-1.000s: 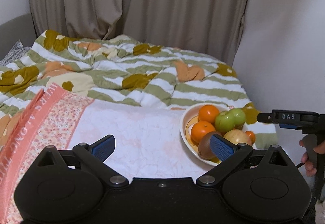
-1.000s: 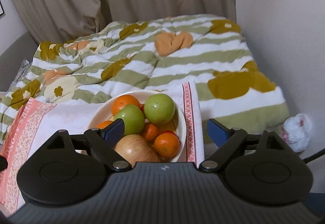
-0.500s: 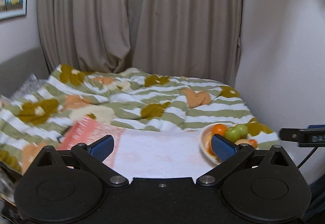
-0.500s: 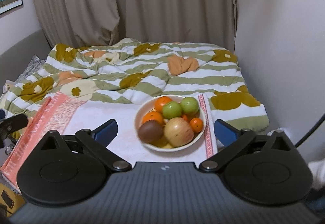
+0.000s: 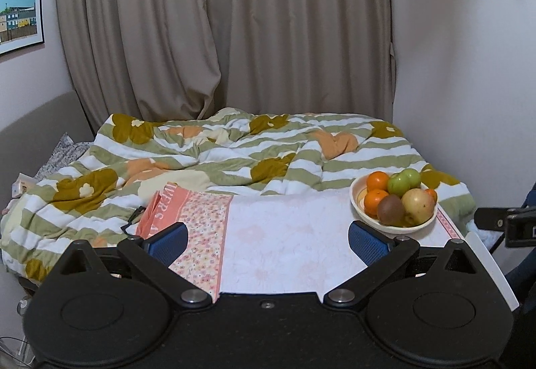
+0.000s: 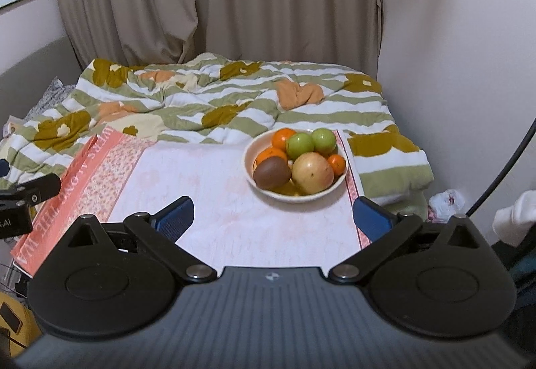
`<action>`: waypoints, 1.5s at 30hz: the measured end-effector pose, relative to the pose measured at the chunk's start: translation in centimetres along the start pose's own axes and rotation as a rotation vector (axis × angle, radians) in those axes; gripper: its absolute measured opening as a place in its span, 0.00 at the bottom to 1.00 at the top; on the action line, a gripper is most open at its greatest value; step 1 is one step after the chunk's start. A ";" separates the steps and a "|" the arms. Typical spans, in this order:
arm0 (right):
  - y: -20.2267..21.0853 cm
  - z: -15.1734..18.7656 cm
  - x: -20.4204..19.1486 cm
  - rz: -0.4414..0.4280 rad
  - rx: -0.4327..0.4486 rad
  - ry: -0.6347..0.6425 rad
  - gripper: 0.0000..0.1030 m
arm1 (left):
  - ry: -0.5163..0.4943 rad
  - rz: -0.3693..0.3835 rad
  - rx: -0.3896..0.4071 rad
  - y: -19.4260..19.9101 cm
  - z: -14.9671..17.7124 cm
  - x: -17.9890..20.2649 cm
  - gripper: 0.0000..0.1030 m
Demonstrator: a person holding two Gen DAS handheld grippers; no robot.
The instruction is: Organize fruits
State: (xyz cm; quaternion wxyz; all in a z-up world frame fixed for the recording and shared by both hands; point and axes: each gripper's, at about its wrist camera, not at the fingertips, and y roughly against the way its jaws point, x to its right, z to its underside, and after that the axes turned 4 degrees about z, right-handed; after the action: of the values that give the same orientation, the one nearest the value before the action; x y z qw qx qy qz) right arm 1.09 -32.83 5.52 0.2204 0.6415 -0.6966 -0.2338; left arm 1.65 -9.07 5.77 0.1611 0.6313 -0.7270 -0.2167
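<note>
A cream bowl (image 6: 249, 158) (image 5: 355, 194) of fruit sits at the right end of a cloth-covered table (image 6: 207, 188) (image 5: 288, 235). It holds oranges (image 6: 280, 138), two green apples (image 6: 299, 142), a brown kiwi (image 6: 271, 172), a yellow apple (image 6: 312, 172) and a small tangerine (image 6: 336, 164). My right gripper (image 6: 271, 218) is open and empty, held back from the bowl over the table's near edge. My left gripper (image 5: 266, 236) is open too, with nothing in it, left of the bowl above the cloth. The left view repeats the kiwi (image 5: 390, 209) and yellow apple (image 5: 418, 204).
A bed with a green-striped flowered quilt (image 6: 214, 101) lies behind the table. Beige curtains (image 5: 217, 34) hang at the back, a white wall (image 6: 462, 51) is close on the right. A picture (image 5: 18, 12) hangs at left. A white bag (image 6: 447, 201) lies on the floor.
Both grippers have pulled back and up from the bowl, which now looks smaller and farther. More of the table, bed and curtains shows. Both stayed open and empty.
</note>
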 end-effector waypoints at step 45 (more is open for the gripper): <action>-0.5 0.9 -2.1 0.002 -0.033 0.002 1.00 | 0.024 0.009 -0.008 0.6 0.6 -1.5 1.00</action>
State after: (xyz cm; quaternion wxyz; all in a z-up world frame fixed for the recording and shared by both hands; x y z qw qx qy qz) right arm 1.10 -30.68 4.53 0.2321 0.6375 -0.6928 -0.2445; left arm 1.13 -7.48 5.65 0.1733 0.6301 -0.7269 -0.2113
